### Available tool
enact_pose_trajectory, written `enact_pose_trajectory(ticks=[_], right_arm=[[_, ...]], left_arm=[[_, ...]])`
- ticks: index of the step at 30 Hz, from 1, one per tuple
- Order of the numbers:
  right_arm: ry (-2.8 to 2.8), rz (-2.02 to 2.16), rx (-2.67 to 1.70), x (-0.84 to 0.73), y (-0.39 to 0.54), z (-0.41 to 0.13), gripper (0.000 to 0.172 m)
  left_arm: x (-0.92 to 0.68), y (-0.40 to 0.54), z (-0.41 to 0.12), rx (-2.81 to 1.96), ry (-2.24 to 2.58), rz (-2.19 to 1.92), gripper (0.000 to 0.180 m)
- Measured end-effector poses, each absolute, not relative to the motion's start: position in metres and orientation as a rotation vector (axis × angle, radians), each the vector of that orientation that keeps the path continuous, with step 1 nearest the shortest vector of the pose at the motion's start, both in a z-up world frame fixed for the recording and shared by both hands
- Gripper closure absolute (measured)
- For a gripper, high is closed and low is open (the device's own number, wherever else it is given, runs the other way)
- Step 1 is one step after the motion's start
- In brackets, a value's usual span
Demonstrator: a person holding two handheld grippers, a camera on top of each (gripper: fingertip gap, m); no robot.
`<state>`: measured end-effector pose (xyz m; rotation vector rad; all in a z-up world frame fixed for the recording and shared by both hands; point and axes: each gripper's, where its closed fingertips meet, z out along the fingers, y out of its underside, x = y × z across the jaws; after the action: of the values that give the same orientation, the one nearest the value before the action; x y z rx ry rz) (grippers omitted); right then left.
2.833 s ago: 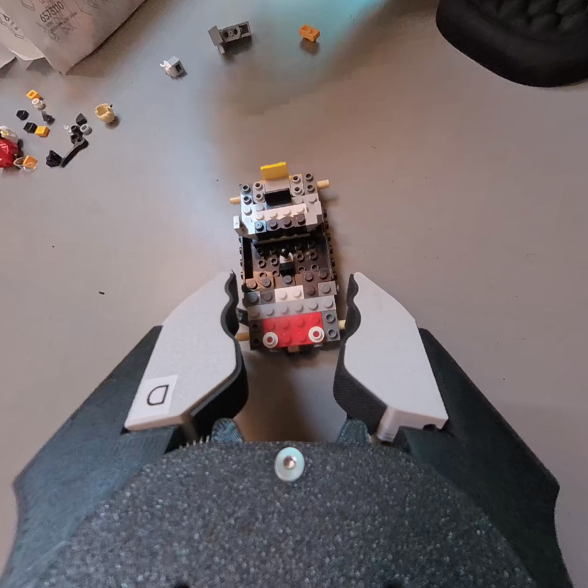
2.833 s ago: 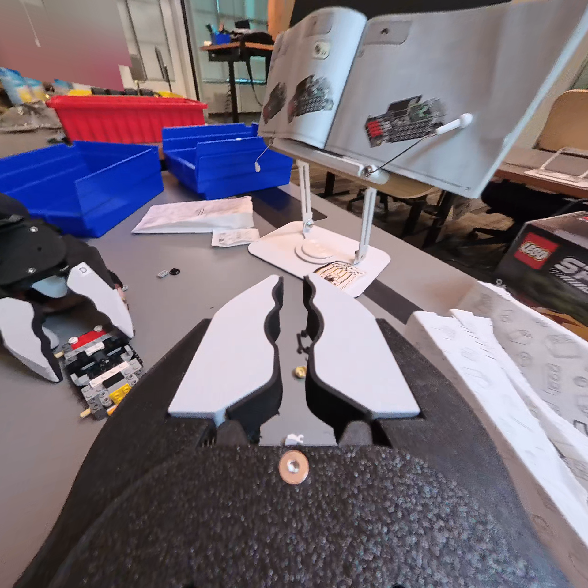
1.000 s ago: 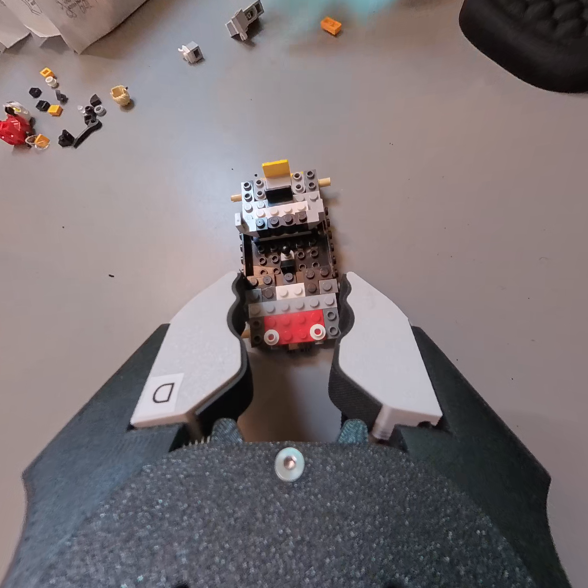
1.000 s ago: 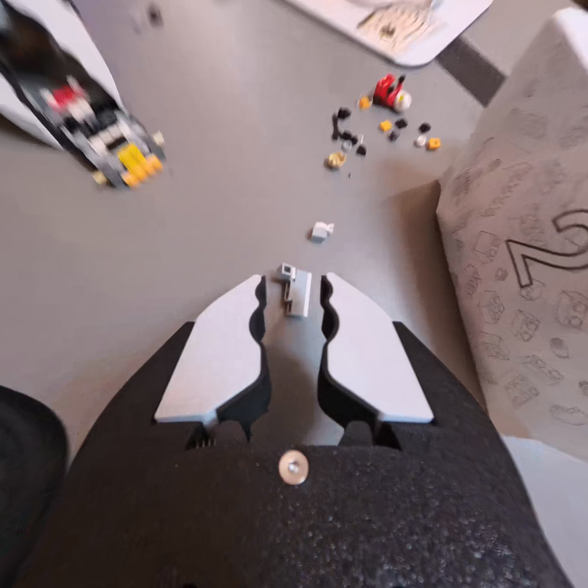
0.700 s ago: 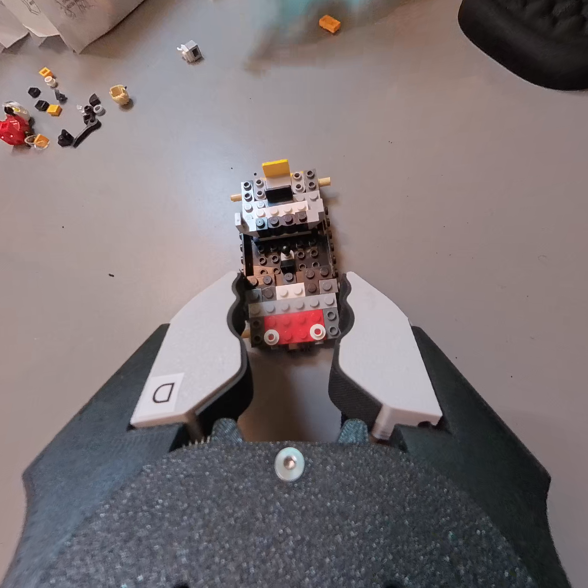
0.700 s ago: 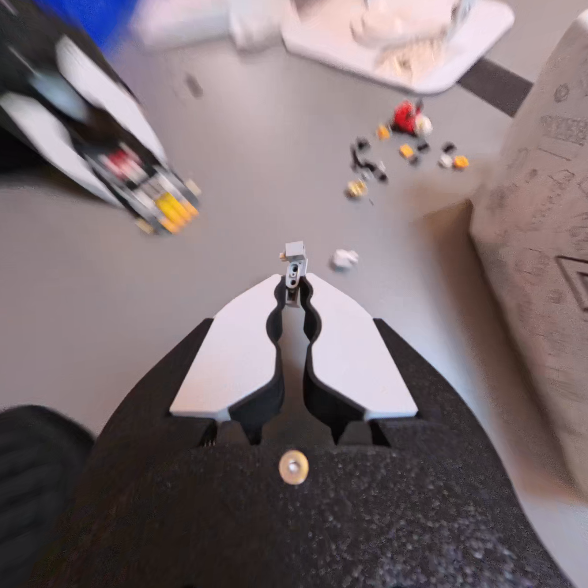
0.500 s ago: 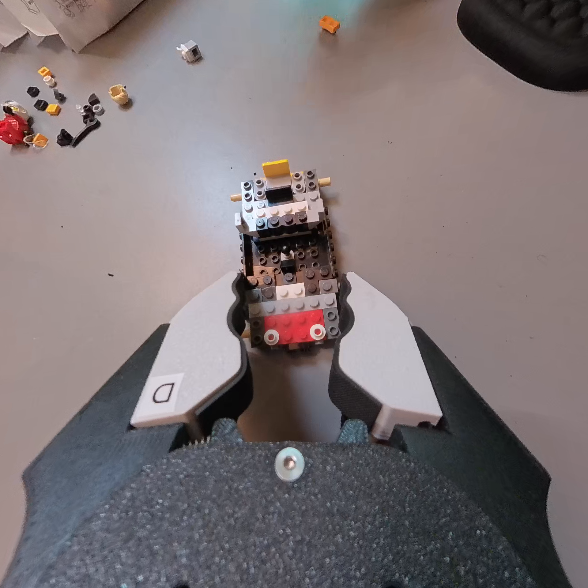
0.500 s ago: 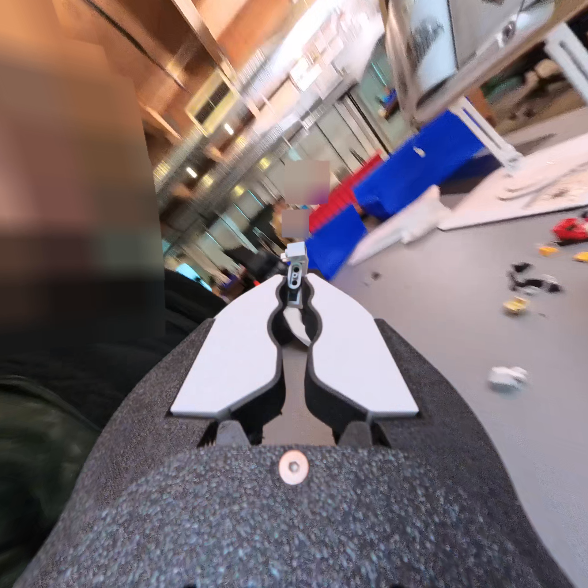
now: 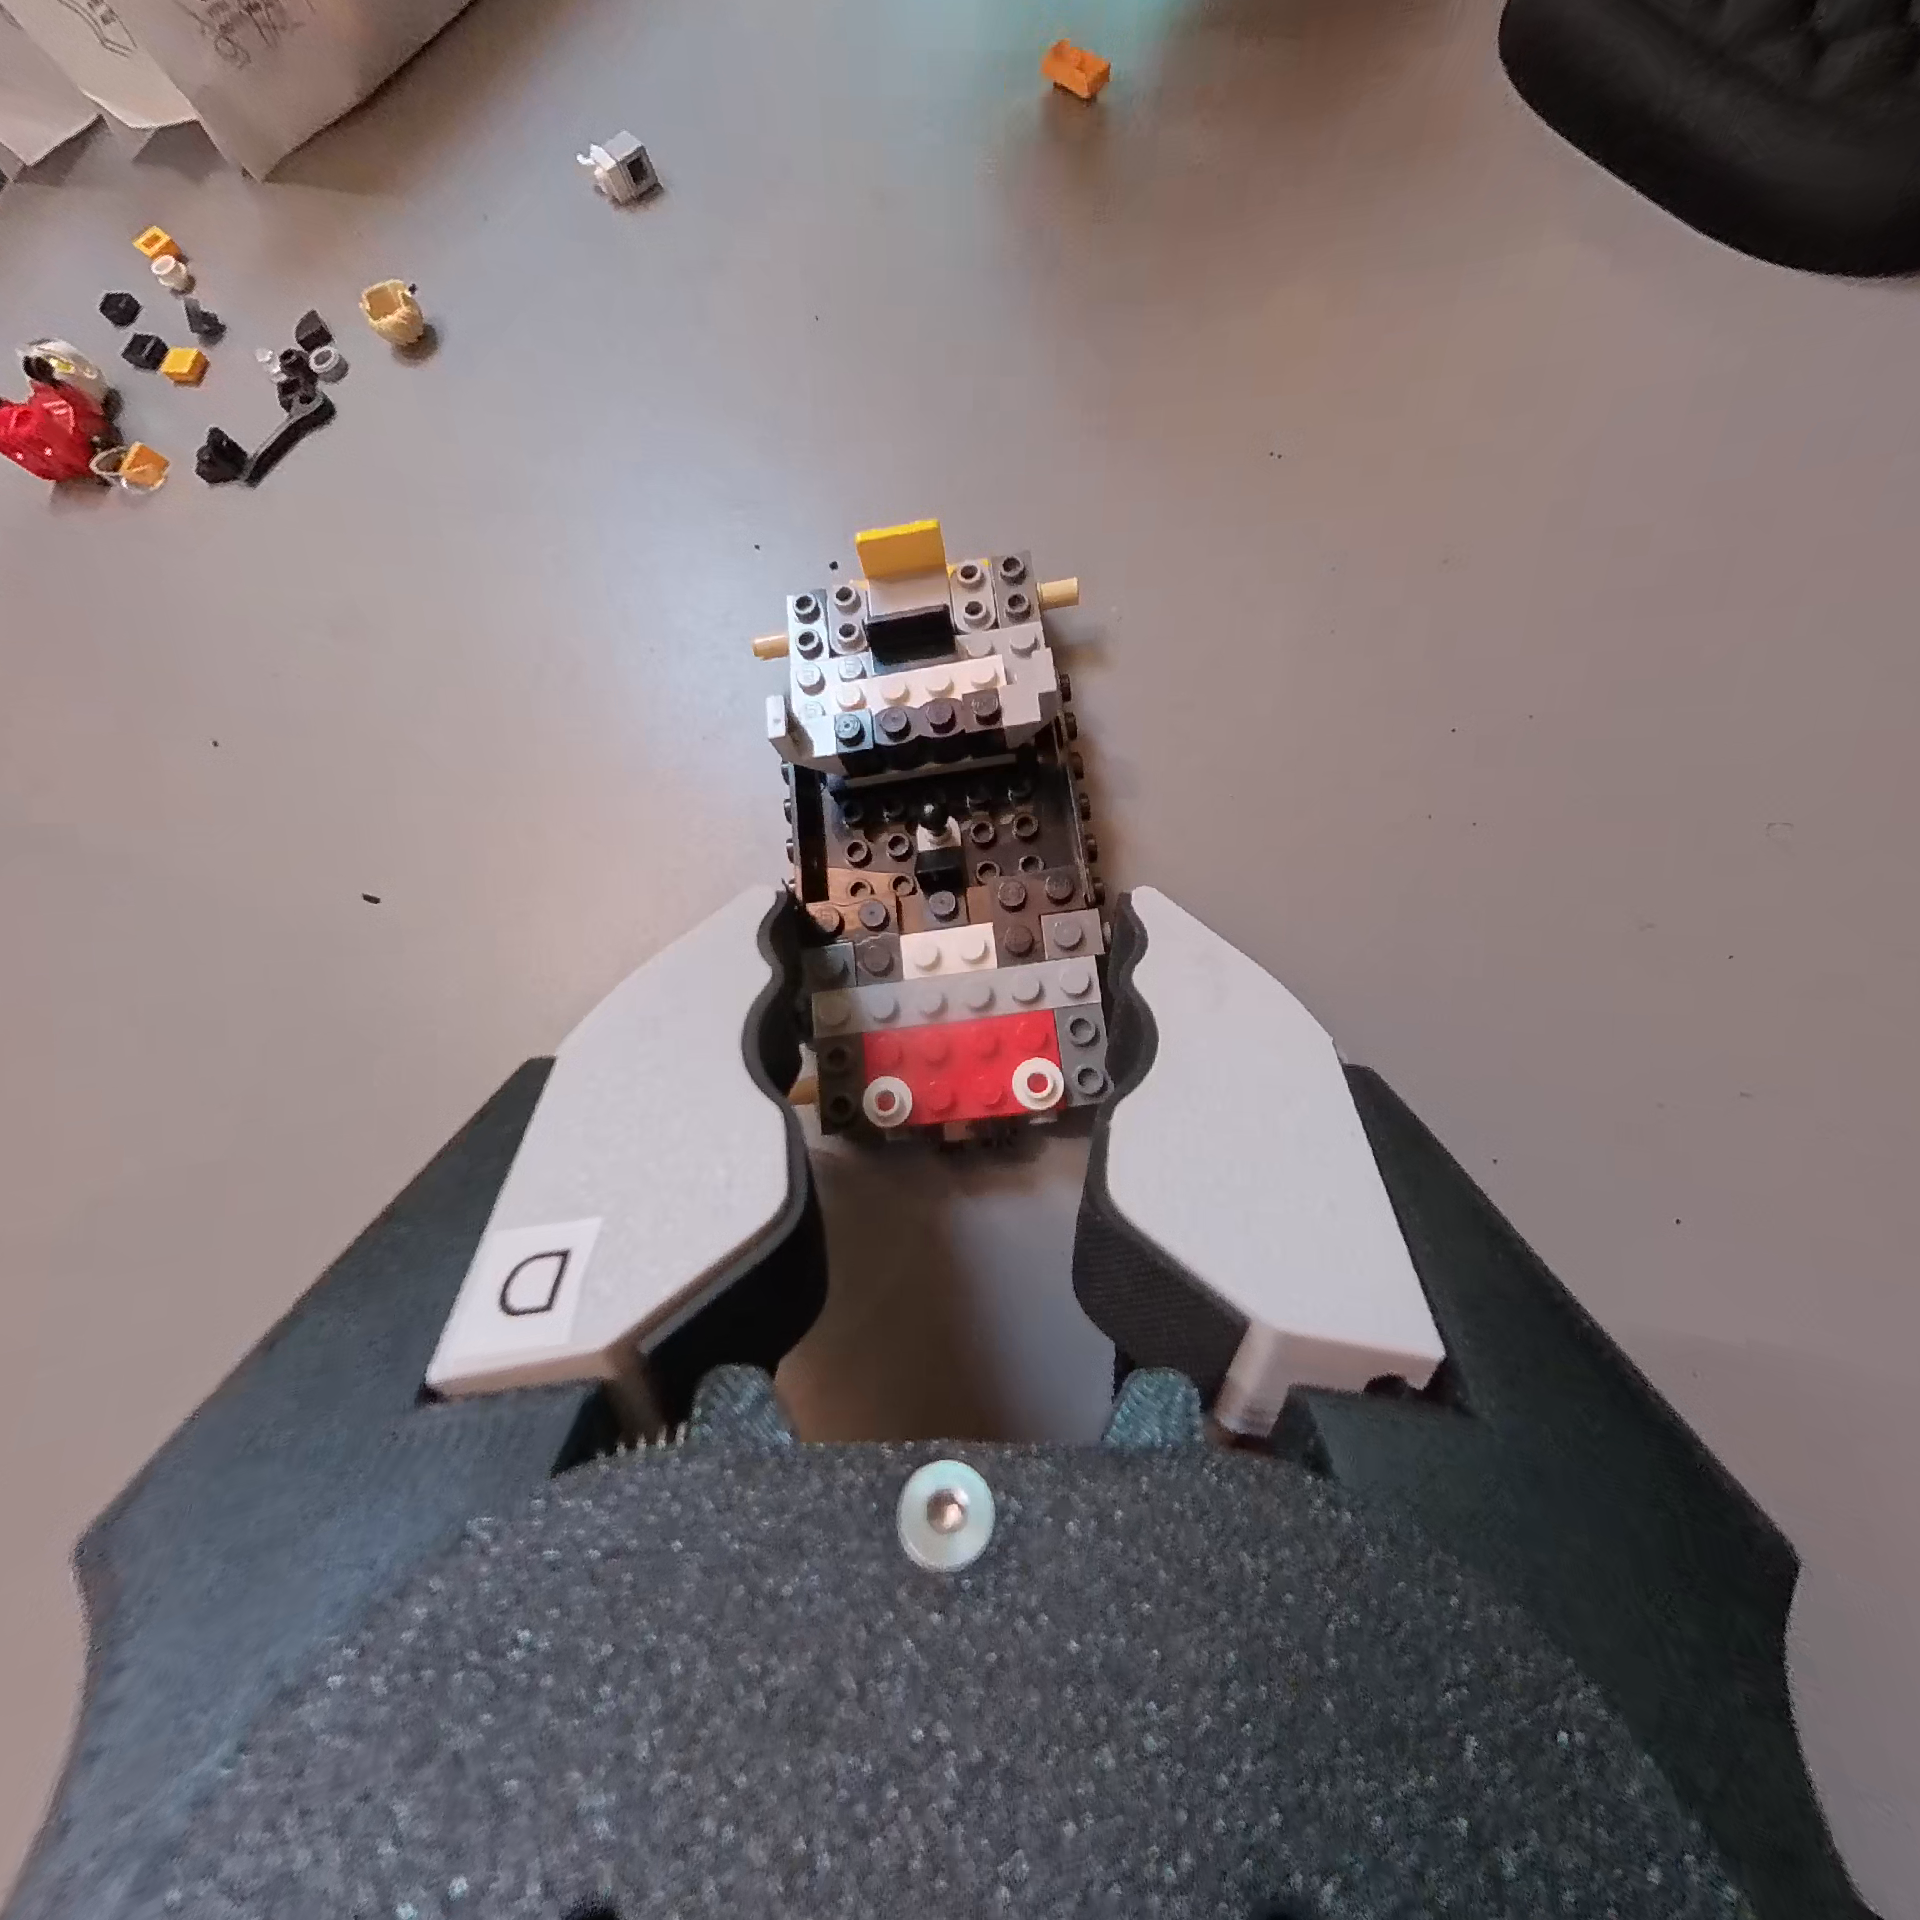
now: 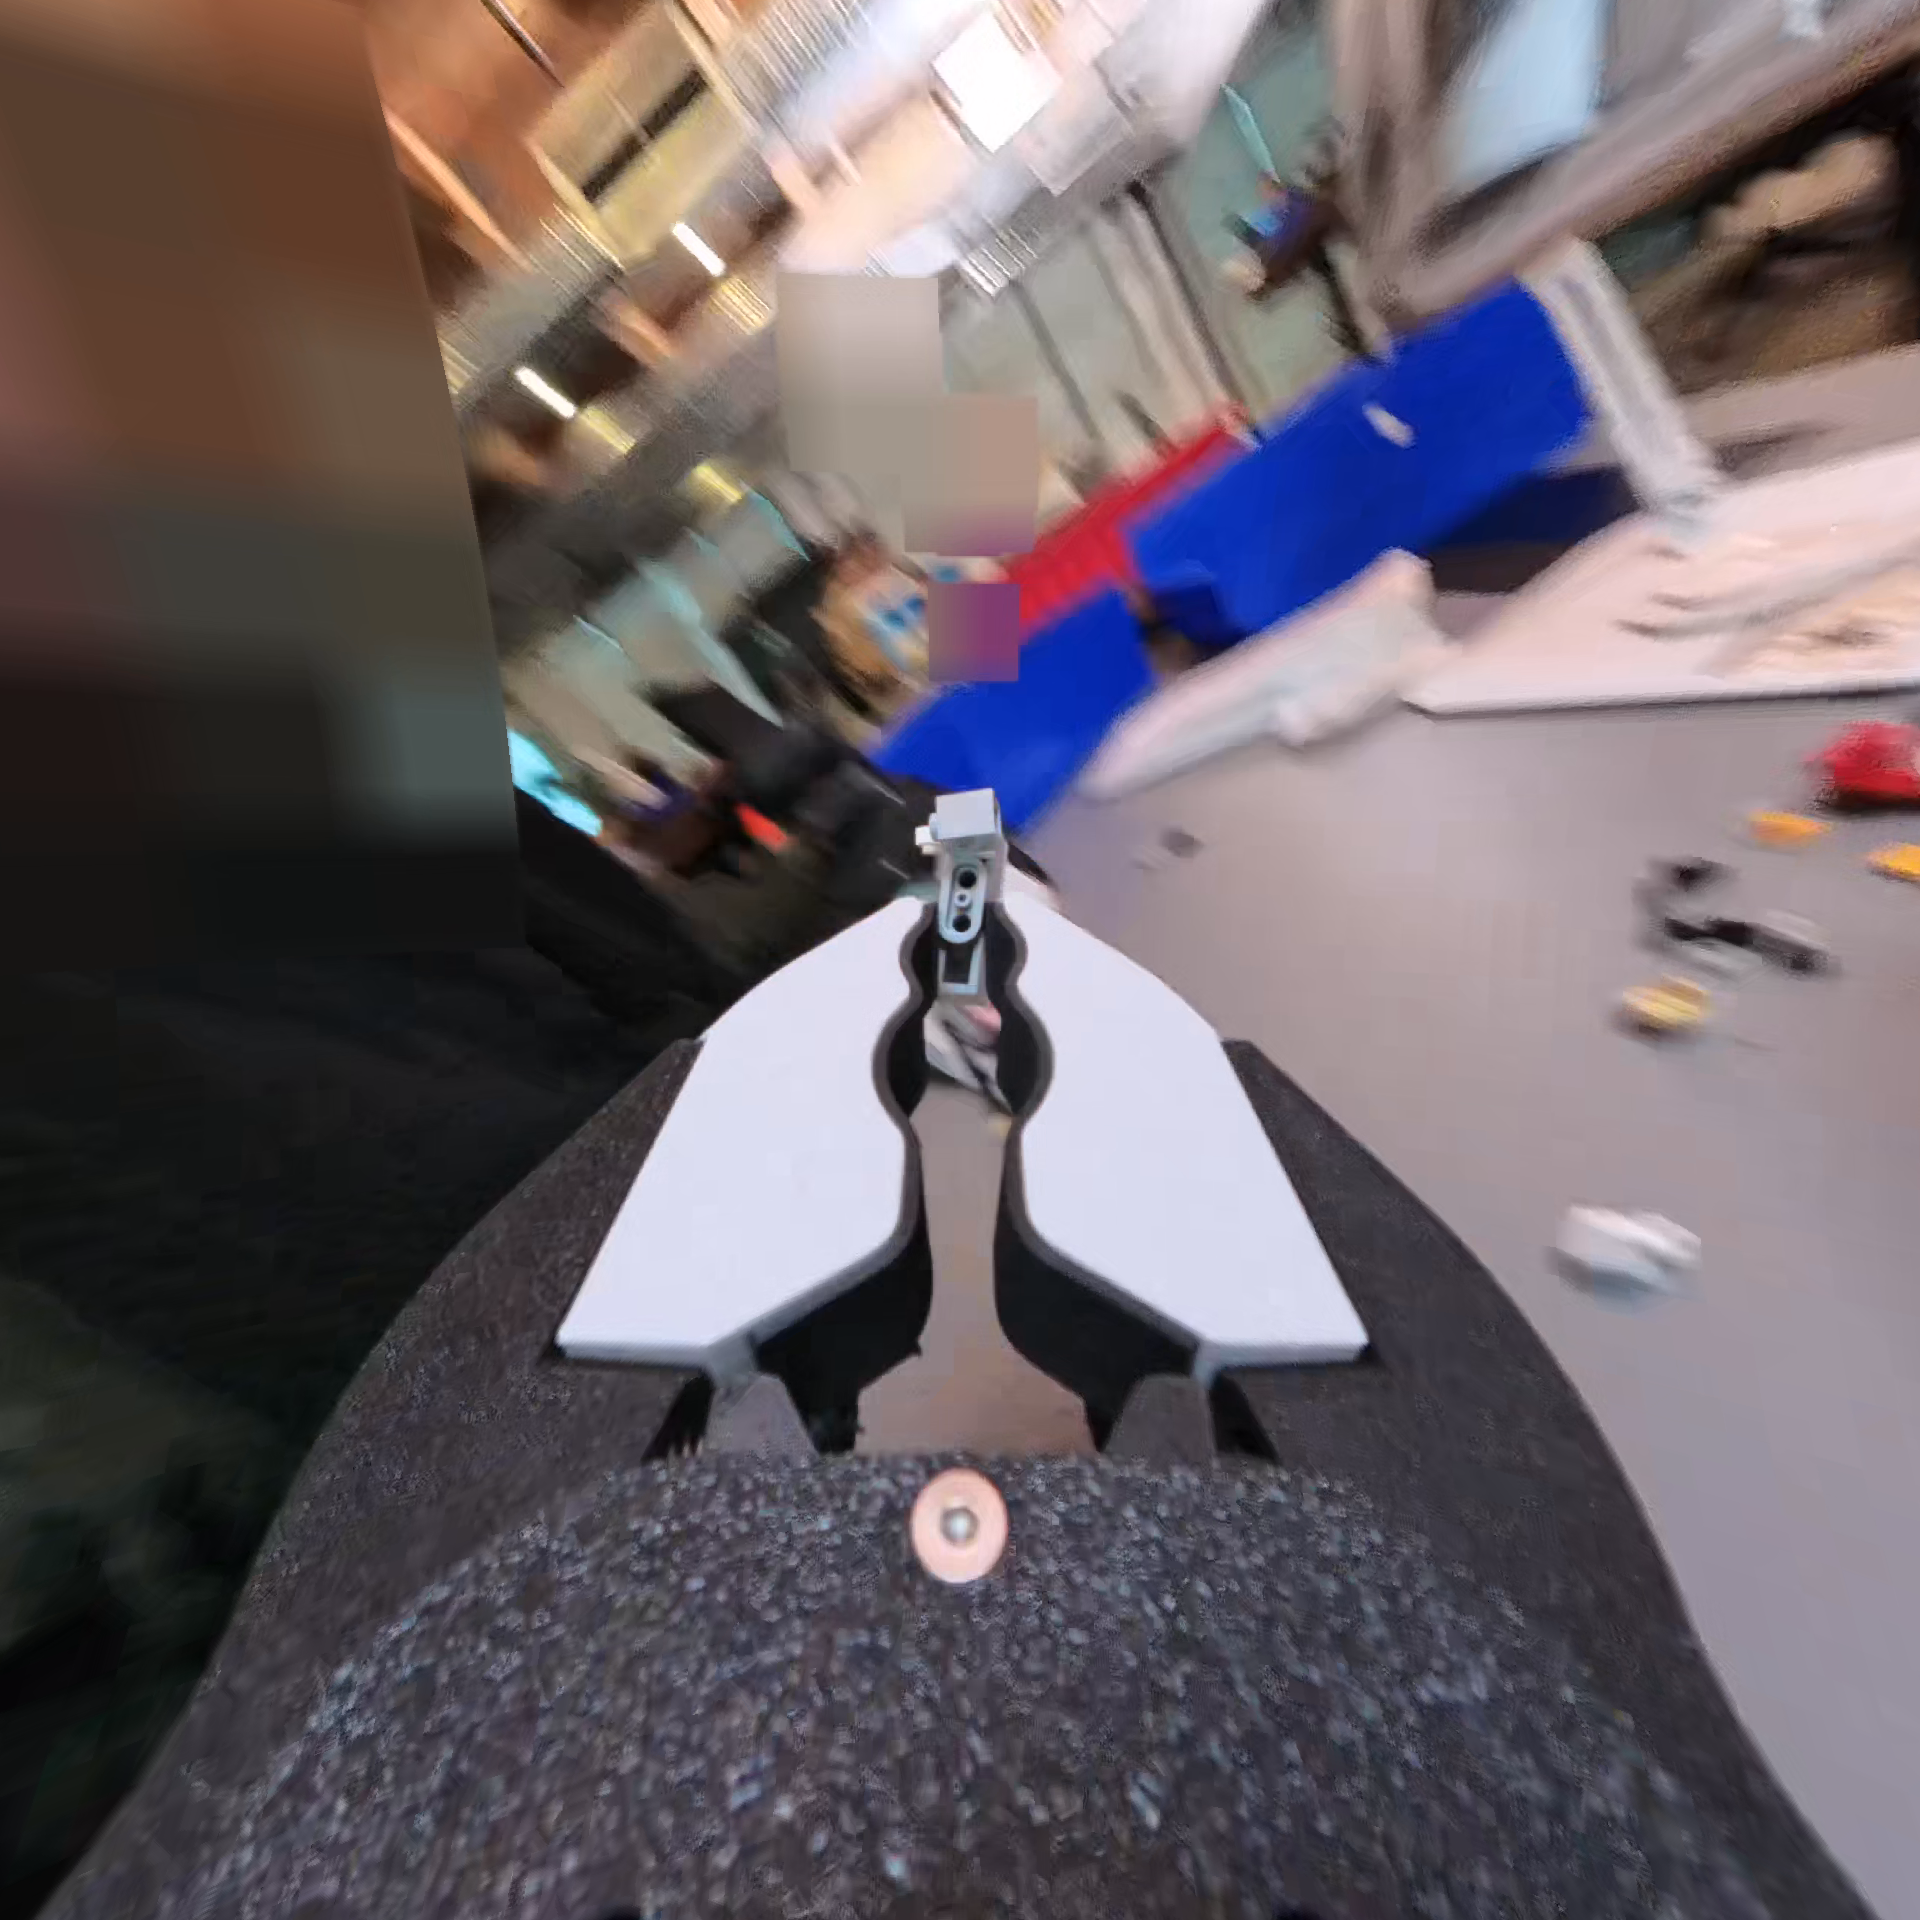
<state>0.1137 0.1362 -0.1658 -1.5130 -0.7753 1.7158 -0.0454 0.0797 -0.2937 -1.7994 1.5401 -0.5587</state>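
In the left wrist view my left gripper (image 9: 951,971) is shut on the near end of a brick-built car (image 9: 935,831), black and grey with a red plate and a yellow tile at its far end. Both pads press on its sides, and it rests on the grey table (image 9: 1455,727). In the right wrist view my right gripper (image 10: 961,930) is shut on a small light grey brick assembly (image 10: 964,883), which sticks up past the fingertips, held in the air. That view is blurred by motion.
Loose small pieces (image 9: 208,364), a red figure (image 9: 47,436), a grey brick (image 9: 623,166) and an orange brick (image 9: 1075,68) lie on the table's far left and far side. A black pad (image 9: 1714,125) is far right. Blue bins (image 10: 1299,520) stand beyond.
My right gripper closed on the grey brick assembly on the table, lifted it and swung up to the left. My left gripper had closed on the car earlier and has held still since.
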Motion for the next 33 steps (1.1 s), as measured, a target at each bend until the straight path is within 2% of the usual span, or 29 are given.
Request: enact_pose_trajectory(ticks=[5,9,22,33], right_arm=[[-1.056,1.018,-1.729,0.11,0.154,-0.225,0.164],[-1.261,0.699,-1.719,0.108,0.154,-0.25,0.163],[-1.488,0.538,-1.722,0.107,0.14,-0.278,0.161],[-1.403,0.571,-1.691,0.105,0.145,-0.263,0.15]], left_arm=[[-0.046,0.081,-0.294,-1.799,1.537,-0.55,0.126],[-0.046,0.081,-0.293,-1.793,1.539,-0.545,0.126],[-0.046,0.082,-0.294,-1.794,1.531,-0.566,0.126],[-0.048,0.086,-0.294,-1.794,1.515,-0.561,0.125]])
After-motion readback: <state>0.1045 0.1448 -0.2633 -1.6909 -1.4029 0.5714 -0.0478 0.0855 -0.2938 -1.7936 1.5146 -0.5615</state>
